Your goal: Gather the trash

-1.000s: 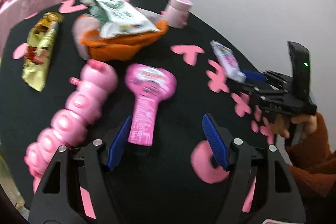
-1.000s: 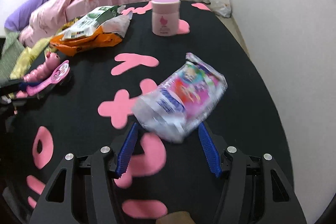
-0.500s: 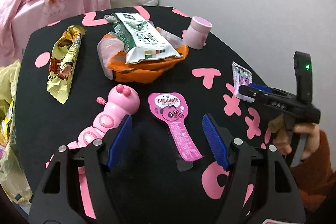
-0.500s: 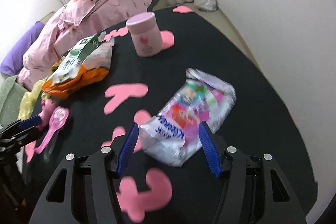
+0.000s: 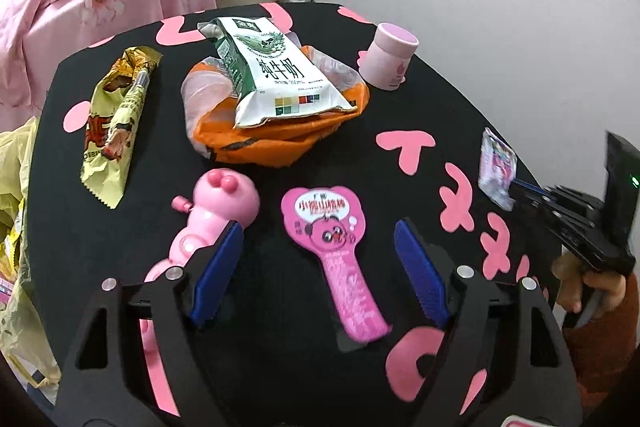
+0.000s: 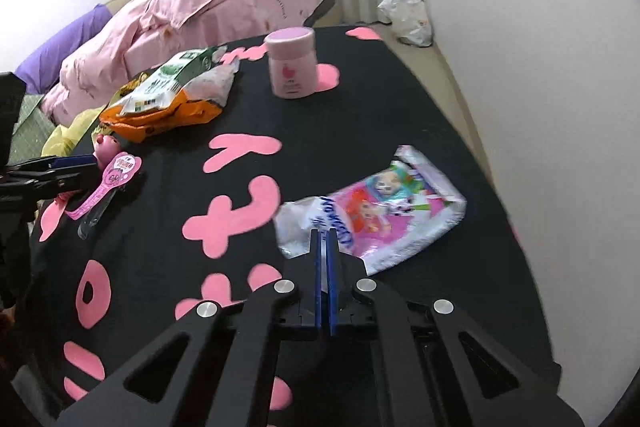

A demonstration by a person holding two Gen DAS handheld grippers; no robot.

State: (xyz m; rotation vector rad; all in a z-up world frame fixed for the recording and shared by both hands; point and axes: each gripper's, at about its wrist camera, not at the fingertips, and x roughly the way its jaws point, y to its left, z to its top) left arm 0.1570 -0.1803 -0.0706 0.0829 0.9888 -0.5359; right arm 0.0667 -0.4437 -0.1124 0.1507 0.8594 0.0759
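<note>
A pink lollipop-shaped wrapper [image 5: 332, 255] lies flat on the black table [image 5: 280, 307], between the jaws of my left gripper [image 5: 317, 227]. Those jaws are opening and their blue pads stand clear of the wrapper on both sides. My right gripper [image 6: 323, 233] is shut on the near edge of a colourful cartoon-printed plastic packet [image 6: 392, 215]. The left wrist view shows that packet [image 5: 496, 167] hanging from the right gripper [image 5: 516, 187], which a hand in an orange-brown sleeve holds. The right wrist view shows the pink wrapper [image 6: 116, 171] at the far left.
A white milk pouch [image 5: 272, 79] rests on an orange bag [image 5: 280, 143] at the table's back. A yellow snack wrapper [image 5: 116, 123], a pink caterpillar toy [image 5: 216, 203] and a pink jar [image 5: 390, 61] are also on the table. A yellow plastic bag [image 5: 12, 227] hangs at left.
My right gripper went from open around the packet to shut on its near edge and lifted it slightly. The left gripper's jaws spread a little and stay around the pink wrapper.
</note>
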